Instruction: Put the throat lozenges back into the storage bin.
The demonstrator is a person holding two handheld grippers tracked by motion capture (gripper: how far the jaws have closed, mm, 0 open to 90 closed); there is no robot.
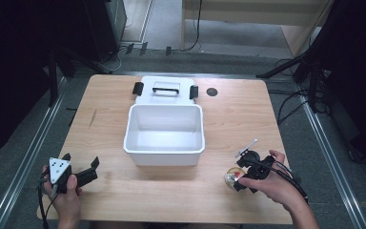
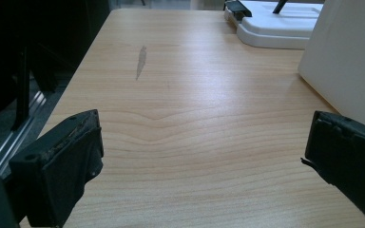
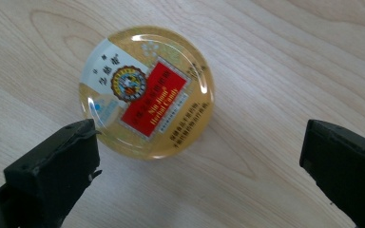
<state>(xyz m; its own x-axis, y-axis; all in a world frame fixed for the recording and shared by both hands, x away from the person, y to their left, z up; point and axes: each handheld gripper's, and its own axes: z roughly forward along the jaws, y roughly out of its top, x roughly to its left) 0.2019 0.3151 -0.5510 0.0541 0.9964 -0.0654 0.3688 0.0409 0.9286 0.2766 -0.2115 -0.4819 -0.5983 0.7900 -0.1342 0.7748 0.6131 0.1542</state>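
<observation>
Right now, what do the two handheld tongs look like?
Both tongs are black. The left tongs carry a grey three-cornered plate with dark dots on top and trail a dark cable. The right tongs have a thin pale rod sticking out and black cables trailing back. Forearms are bare.

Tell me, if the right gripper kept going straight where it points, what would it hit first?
Probably the round gold candy tin lying on the table; the right gripper points down at it, jaws open, tin slightly off toward one jaw.

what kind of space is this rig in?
Probably a lab or recording workspace: a bare wooden table on grey carpet, black stands and loose cables around it, dark curtains at the sides.
</observation>
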